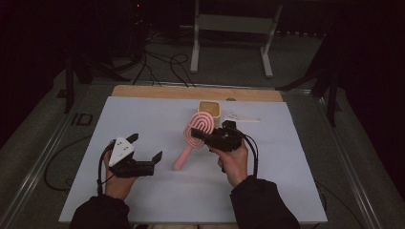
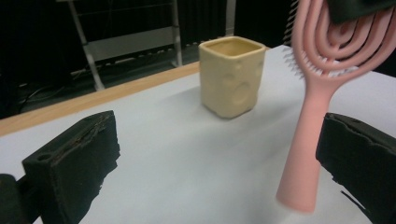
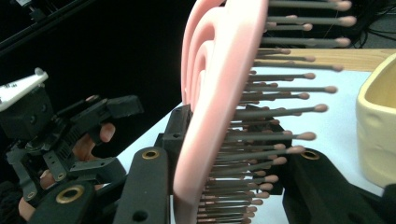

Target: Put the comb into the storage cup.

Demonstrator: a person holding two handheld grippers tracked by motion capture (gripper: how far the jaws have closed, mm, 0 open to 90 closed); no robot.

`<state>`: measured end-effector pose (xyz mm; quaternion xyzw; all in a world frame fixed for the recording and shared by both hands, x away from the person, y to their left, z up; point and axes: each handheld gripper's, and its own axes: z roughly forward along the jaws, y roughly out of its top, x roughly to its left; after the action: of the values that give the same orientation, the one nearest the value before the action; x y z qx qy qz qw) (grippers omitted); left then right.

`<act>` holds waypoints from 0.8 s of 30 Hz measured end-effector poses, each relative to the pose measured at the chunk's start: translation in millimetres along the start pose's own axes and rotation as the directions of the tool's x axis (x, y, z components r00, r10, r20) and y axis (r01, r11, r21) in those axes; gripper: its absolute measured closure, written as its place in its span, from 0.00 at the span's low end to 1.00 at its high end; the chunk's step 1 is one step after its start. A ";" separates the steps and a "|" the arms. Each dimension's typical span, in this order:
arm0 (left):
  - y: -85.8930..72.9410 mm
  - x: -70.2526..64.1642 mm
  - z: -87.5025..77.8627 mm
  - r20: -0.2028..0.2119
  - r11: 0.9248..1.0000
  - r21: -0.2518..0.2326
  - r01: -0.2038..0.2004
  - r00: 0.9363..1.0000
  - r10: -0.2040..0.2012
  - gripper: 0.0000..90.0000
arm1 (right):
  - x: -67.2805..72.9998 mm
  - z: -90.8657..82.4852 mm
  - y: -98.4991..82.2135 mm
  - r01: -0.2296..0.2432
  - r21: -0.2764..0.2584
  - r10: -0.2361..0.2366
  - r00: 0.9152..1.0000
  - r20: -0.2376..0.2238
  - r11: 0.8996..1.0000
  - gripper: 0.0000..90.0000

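Two claws | right claw (image 1: pixel 198 135) pinches pink hairbrush (image 1: pixel 193 136) head | left claw (image 1: pixel 145 149) spread, beside handle

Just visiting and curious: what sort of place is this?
Probably a lab or recording studio: dark curtained surroundings, cables trailing on the floor, a white-covered table, and a person working handheld grippers on a pink hairbrush.

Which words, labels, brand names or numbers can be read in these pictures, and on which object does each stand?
None: there is no readable text.
The pink hairbrush, the yellow cup, both grippers and the white sheet bear no visible print.
The small white object beyond the cup is too small to tell.
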<state>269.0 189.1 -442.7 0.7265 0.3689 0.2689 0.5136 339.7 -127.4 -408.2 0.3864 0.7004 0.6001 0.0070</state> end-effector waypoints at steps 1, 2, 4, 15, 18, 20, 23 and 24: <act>-8.0 2.4 -4.7 0.001 1.000 0.008 0.016 1.000 -0.016 0.00 | 0.0 -1.1 0.9 0.008 -0.002 -0.008 1.000 0.003 1.000 0.71; -8.0 2.4 -4.7 0.001 1.000 0.008 0.016 1.000 -0.016 0.00 | 0.0 -1.1 0.9 0.008 -0.002 -0.008 1.000 0.003 1.000 0.71; -17.9 2.9 -7.4 0.008 1.000 0.015 0.025 1.000 -0.025 0.00 | 0.5 -2.8 2.5 0.013 0.000 -0.013 1.000 0.010 1.000 0.71; -49.1 10.9 -24.9 -0.047 0.997 0.077 -0.007 0.999 0.011 0.00 | -1.9 -9.0 4.3 0.030 0.003 -0.030 0.999 0.022 1.000 0.71; -54.8 15.2 -25.8 -0.054 0.997 0.078 0.003 0.999 0.001 0.00 | -3.7 -8.7 5.0 0.016 0.000 -0.016 1.000 0.016 1.000 0.71; -57.1 16.8 -24.5 -0.059 0.996 0.086 -0.002 0.998 0.007 0.00 | -4.5 -7.6 6.0 0.015 0.002 -0.015 1.000 0.021 1.000 0.71; -58.8 18.5 -24.2 -0.066 0.996 0.084 0.004 0.998 0.001 0.00 | -5.3 -5.5 7.2 0.012 -0.002 -0.012 1.000 0.021 1.000 0.71; -59.3 19.1 -24.3 -0.070 0.997 0.081 0.007 0.998 -0.001 0.00 | -5.1 -5.3 8.0 0.006 -0.002 -0.006 1.000 0.020 1.000 0.71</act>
<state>246.1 229.7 -490.5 0.7361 0.3987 0.2779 0.4711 345.1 -134.8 -402.3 0.3905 0.7007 0.5968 0.0163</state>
